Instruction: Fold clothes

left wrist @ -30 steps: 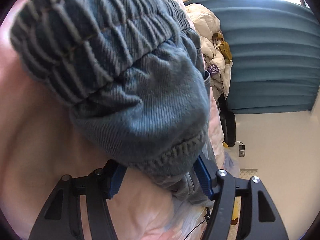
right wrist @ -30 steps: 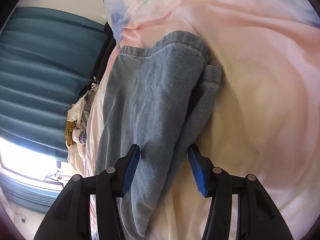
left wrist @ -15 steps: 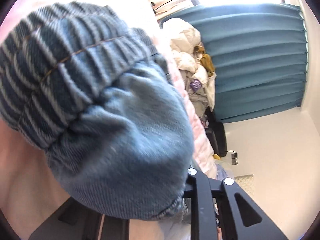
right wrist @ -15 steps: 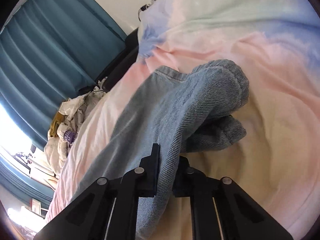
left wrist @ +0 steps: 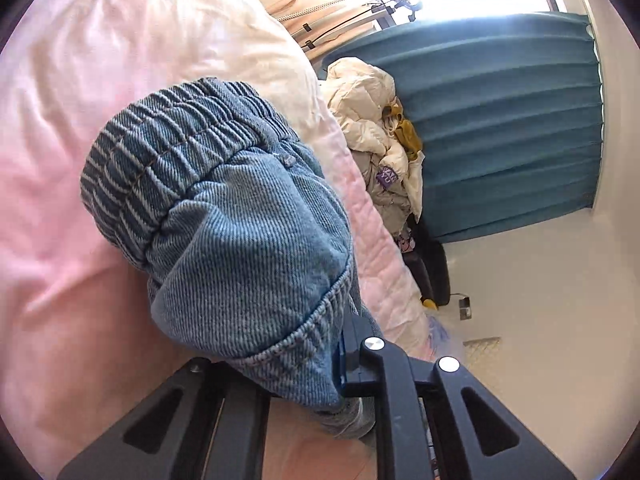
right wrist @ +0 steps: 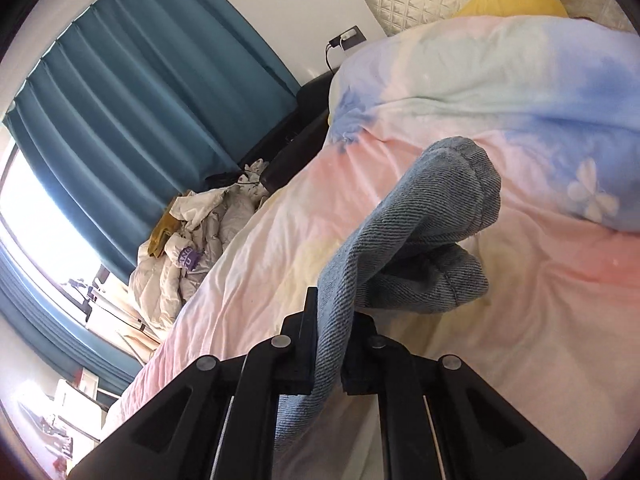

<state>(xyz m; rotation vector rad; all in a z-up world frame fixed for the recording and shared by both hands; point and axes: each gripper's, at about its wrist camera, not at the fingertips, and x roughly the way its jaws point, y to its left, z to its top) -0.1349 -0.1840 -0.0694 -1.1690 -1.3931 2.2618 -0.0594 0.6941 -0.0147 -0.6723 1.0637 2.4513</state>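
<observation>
Bedspread: pastel pink, yellow and blue quilted cover; landmark
Jeans: blue denim garment with elastic waistband, raised above the bedspread
Left gripper: clenched on the jeans' hem
Right gripper: clamped on a denim fold

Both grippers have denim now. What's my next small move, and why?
Probably raise both hands a bit further and draw them apart. The left gripper is shut on the jeans near the elastic waistband, the right gripper on another part, and the cloth hangs bunched over the bedspread. It likely needs tension to straighten before any fold.
</observation>
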